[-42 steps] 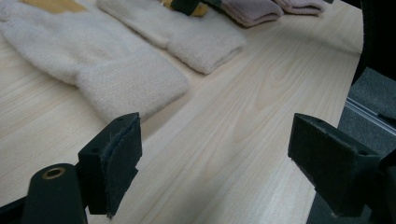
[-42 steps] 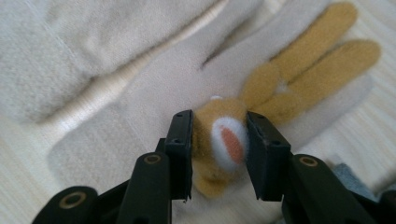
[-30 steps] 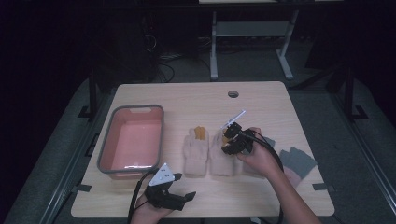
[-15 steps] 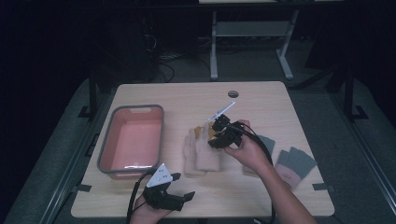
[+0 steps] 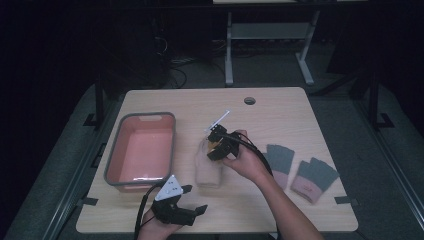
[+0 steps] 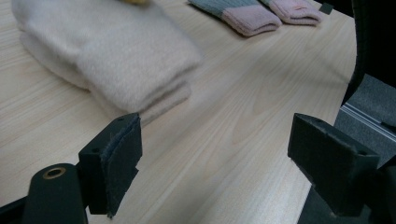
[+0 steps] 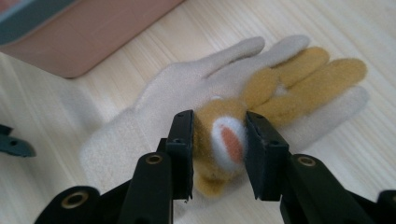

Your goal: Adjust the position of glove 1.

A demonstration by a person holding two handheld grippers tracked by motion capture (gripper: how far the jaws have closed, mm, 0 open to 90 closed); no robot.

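Gloves in hand: the right gripper (image 7: 218, 149) has its two black jaws closed on the mustard-yellow glove (image 7: 280, 88), pinching it at the palm where a white patch with an orange centre shows between the jaws.
Yellow glove position: it lies on top of the cream glove (image 7: 187, 93), its fingers spread over the cream fingers and pointing away from the gripper; both rest on the wooden table (image 7: 336, 28).
High view, right side: the right gripper (image 5: 216, 145) sits over the finger end of the cream glove (image 5: 207, 170), near the middle of the table (image 5: 280, 110), with the person's right hand (image 5: 245, 160) wrapped round its body and a cable looping back along the forearm.
Left gripper: the left gripper (image 5: 186, 212) rests low at the near edge of the table, in front of the tub, held by the left hand (image 5: 155, 230); its jaws stand wide apart with nothing between them.
Left gripper view: between the spread jaws of the left gripper (image 6: 215, 163) there is bare wood; the cuff end of the cream glove (image 6: 107, 56) lies just beyond them, apart from both pads.
Tub: a pink tub with a grey rim (image 5: 112, 160) stands left of the gloves, close beside them but not touching.
Other pair: two grey gloves with pink cuffs (image 5: 295, 167) lie side by side towards the right edge of the table, well apart from the gripped glove; their cuffs also show at the top of the left gripper view (image 6: 247, 16).
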